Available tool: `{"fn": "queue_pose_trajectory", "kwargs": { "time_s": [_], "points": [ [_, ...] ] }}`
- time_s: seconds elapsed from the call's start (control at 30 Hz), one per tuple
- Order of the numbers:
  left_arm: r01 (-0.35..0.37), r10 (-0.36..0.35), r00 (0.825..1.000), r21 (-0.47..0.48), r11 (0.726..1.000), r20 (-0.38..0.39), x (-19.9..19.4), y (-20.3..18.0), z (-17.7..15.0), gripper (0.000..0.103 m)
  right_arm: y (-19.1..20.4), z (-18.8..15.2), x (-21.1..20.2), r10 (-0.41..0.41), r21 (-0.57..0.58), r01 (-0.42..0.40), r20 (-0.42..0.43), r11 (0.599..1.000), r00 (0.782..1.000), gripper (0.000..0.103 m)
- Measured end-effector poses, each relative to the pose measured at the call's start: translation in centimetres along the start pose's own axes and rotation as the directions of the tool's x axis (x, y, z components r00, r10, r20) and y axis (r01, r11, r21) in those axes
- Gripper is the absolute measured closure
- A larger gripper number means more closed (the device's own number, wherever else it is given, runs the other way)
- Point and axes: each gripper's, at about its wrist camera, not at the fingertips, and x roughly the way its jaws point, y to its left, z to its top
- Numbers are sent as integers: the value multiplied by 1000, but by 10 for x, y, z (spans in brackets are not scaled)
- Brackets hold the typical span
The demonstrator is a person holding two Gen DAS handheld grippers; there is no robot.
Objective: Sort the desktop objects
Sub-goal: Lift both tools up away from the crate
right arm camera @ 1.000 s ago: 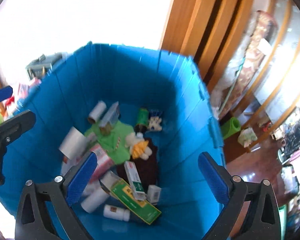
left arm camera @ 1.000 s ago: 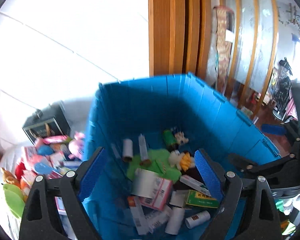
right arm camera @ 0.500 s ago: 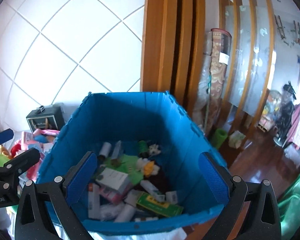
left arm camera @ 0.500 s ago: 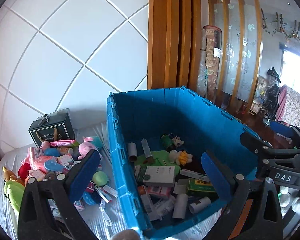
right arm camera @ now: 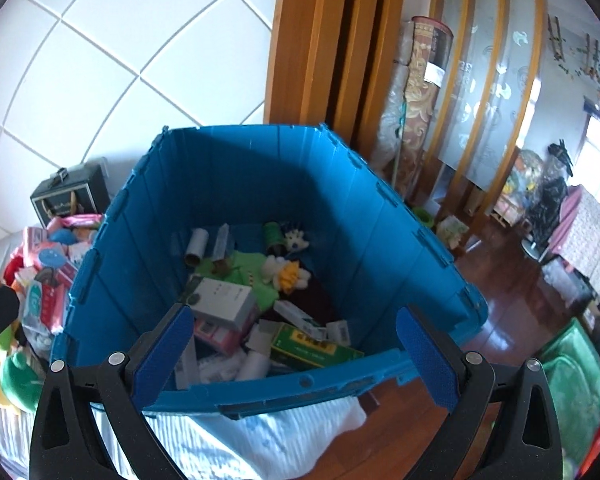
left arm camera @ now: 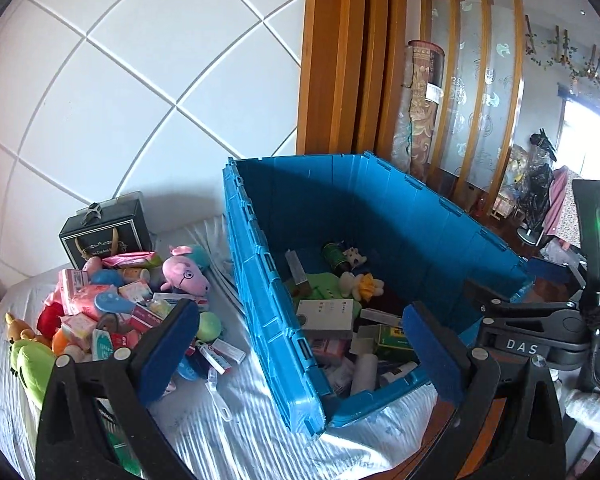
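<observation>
Desktop objects are lying in two places: a heap (left arm camera: 140, 312) on the white cloth (left arm camera: 240, 420) left of the blue crate (left arm camera: 268, 304), and a layer inside the crate itself. I am holding my left gripper (left arm camera: 300, 348) with its fingers spread wide and nothing between the blue pads (they have just been opening further); it is hanging over the crate's near left corner. My right gripper (right arm camera: 296, 356) is also standing spread and empty, above the crate's near rim (right arm camera: 300, 384). Inside the crate a white box (right arm camera: 224, 296) is lying on a green cloth toy (right arm camera: 252, 268), with a green carton (right arm camera: 312, 348) nearer me and a yellow-and-white plush (right arm camera: 286, 272) toward the middle. A pink pig plush (left arm camera: 184, 274) is sitting on the outside heap, near a black gift box (left arm camera: 108, 232) against the tiled wall (left arm camera: 120, 100).
</observation>
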Motion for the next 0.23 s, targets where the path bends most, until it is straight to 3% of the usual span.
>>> {"fn": "queue_pose_trajectory", "kwargs": {
  "time_s": [0.23],
  "points": [
    [17, -17, 1000, 25, 1000, 12, 9, -13, 4, 0, -7, -1, 12, -28, -9, 28, -22, 1000, 999, 0]
  ]
}}
